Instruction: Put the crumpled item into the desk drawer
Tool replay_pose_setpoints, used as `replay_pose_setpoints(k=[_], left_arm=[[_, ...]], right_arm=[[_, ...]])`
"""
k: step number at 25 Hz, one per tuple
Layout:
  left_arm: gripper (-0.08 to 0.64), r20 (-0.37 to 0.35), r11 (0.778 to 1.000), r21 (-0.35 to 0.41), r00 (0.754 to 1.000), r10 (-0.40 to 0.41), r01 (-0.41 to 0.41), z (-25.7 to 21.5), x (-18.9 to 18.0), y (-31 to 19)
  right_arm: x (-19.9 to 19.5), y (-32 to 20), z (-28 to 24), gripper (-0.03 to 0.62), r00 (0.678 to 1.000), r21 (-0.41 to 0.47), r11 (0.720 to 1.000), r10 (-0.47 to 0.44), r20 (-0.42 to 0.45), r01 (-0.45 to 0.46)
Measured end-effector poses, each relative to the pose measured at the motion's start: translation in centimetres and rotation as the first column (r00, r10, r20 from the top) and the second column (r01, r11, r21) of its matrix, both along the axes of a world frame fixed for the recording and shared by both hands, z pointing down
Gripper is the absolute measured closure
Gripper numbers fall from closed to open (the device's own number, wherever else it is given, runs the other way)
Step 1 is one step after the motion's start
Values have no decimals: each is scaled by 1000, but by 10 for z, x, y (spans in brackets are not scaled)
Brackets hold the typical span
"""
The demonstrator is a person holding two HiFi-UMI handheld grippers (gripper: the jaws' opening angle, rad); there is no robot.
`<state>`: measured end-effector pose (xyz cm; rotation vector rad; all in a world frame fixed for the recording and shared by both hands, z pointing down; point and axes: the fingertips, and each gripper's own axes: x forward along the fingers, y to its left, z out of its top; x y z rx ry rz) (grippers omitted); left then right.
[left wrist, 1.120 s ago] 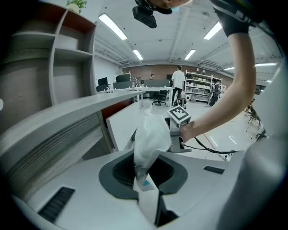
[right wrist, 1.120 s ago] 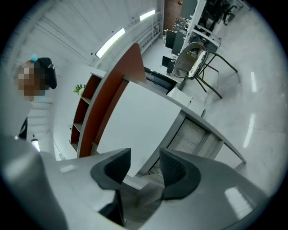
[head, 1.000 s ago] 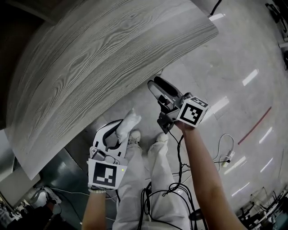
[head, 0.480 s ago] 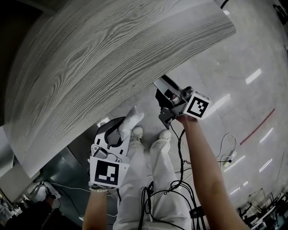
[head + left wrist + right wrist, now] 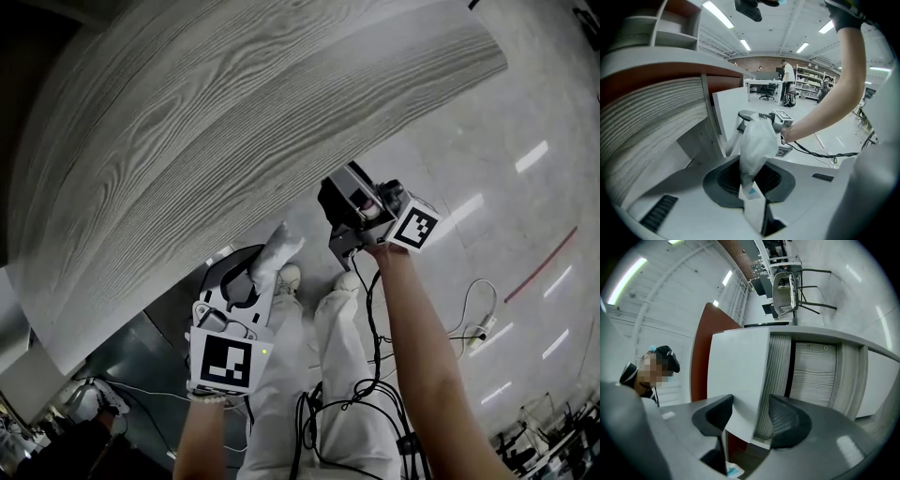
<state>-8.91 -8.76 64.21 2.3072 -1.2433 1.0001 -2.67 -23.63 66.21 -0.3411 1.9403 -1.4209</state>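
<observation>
State of left gripper (image 5: 752, 182): jaws clamped on the lower tail of the crumpled item (image 5: 757, 140), a white, bag-like wad that stands up out of the grip. In the head view the item sits just below the edge of the desk (image 5: 206, 122), near its front but apart from it, above the person's legs (image 5: 323, 375). State of right gripper (image 5: 750, 416): jaws wide and just closing, straddling the edge of a white panel (image 5: 736, 366) on the desk front; the pads are not pressing on it as far as this view shows. Beside the panel are grey wood-grain faces (image 5: 813, 371) with a dark gap between them. I cannot confirm that the panel is the drawer front, and no handle shows; judged likely. No open drawer cavity is visible, so the step in hand reads as taking hold of the drawer and pulling it out. The item is not yet delivered, so the task is early. To do it well: seat the panel edge deep between the pads before squeezing, square to the edge so it cannot slip off. Pull straight along the drawer's travel, no twist. Hold the left gripper clear of that path with a firm grip, since the item hangs on by a thin tail and looks light. Open far enough for the wad to drop in from above.
</observation>
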Motion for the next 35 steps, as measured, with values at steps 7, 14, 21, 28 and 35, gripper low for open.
replay_pose_setpoints(k=[7,14,21,28,35], left_arm=[[508,5,1000,6,1000,15,-15,-3,6,-1],[508,10,999,30,1000,15,-15,-7,-3,-4],[508,17,1000,23,1000,19,-19,-34,-14,-1],[509,14,998,16,998,68,-68,-31,11,16],[508,13,997,24,997,77,-78,-44,14,14]], right_arm=[[6,1,-5,410,995,15,999,42,92,-44],[4,5,1,439,997,45,999,6,79,-10],[15,19,-10,437,999,39,999,-24,44,23],[50,51,-5,437,998,34,998,-56,17,55],[53,50,-1,423,989,16,999,-31,-143,34]])
